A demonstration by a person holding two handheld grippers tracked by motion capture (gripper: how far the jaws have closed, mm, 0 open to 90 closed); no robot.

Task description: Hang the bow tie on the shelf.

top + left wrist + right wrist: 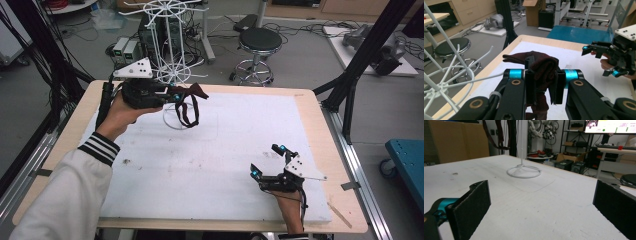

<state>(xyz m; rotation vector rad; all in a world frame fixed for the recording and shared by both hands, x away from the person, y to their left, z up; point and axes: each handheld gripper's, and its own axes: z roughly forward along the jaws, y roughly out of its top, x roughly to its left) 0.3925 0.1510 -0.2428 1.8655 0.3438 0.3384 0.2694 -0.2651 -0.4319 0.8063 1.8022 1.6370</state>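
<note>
A dark maroon cloth strap (187, 109) hangs in a loop from my left gripper (182, 95), which is raised over the far left of the white board. In the left gripper view the jaws of that gripper (544, 86) are shut on the bunched maroon cloth (543, 65). A white wire rack (170, 40) rises just behind it, its ring base (176, 120) on the board below the strap. My right gripper (266, 160) rests low near the front right, open wide, with nothing between its pads (471, 205). Ahead of it stands the ring base (524, 172), with the strap (496, 135) dangling above.
A white foam board (225, 165) covers most of the wooden table (330, 150). The rack's wire arms (451, 72) spread close to the left gripper's left side. A black stool (259, 42) and black frame posts (365, 50) stand beyond the far edge.
</note>
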